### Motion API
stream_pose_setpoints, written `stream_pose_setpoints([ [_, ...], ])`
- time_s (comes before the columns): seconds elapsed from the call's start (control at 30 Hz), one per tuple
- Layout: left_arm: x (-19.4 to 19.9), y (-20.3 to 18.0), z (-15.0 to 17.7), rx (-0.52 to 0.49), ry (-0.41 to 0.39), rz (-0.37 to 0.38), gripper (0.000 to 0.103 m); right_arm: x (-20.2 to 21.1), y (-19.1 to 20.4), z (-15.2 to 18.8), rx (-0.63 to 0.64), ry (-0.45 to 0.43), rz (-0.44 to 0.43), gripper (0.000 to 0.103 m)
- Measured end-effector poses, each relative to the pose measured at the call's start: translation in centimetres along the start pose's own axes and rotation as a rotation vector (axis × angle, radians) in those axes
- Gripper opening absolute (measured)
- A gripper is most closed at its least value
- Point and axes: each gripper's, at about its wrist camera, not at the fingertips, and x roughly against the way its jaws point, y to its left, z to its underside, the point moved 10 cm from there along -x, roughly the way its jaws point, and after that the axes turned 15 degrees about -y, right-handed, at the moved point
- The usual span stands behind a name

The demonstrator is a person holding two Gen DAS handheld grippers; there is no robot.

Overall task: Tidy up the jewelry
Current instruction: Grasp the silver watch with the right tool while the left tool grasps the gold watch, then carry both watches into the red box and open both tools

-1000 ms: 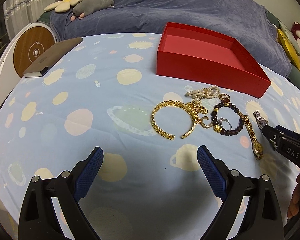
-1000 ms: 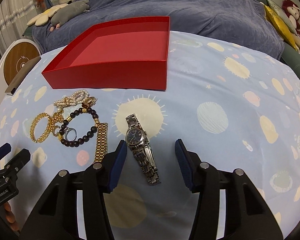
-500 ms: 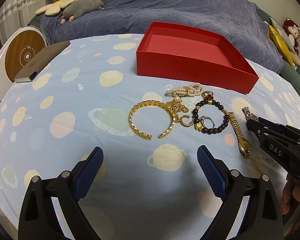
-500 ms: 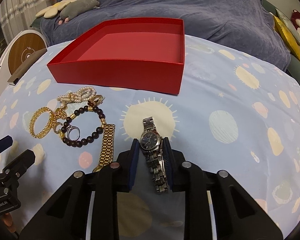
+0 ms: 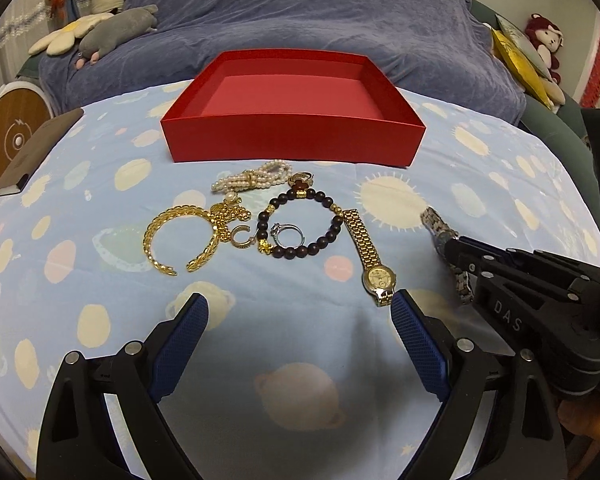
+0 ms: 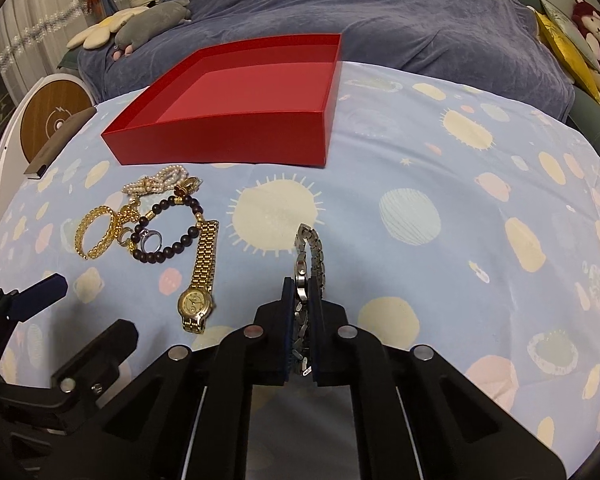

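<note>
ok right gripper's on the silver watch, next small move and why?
Probably lift it and carry it toward the red box: the right gripper is shut on the silver watch, pinched on edge, and the box sits empty just behind.

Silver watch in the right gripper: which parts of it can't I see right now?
- Silver watch dial: right wrist view shows it edge-on between the shut right gripper pads.
- Its middle, left wrist view: the gripper body covers it.
- Clasp state: links too small.
</note>
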Motion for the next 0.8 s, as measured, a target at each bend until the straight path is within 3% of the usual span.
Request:
stream_pose_setpoints([
  [0.37,-2.7,-3.1,0.8,-0.054,0.030,0.026,0.088,1.2,-2.9,0.6,-0.086,0.021,-0.019,0.006],
  [0.57,-3.6,-3.9,0.9,-0.108,-0.002,0.002,0.065,1.5,-3.0,0.6,-0.100,0.024,-0.035,0.005],
  [0.73,-3.4,-4.1,0.6,-0.099,-0.007,0.044,0.022,1.6,-2.8,0.6,-0.100,0.023,-0.040,0.005],
  [0.8,-3.2,-4.1,0.6,-0.094,0.000,0.062,0.021,1.8,-2.7,0.6,-0.100,0.021,-0.043,0.005],
])
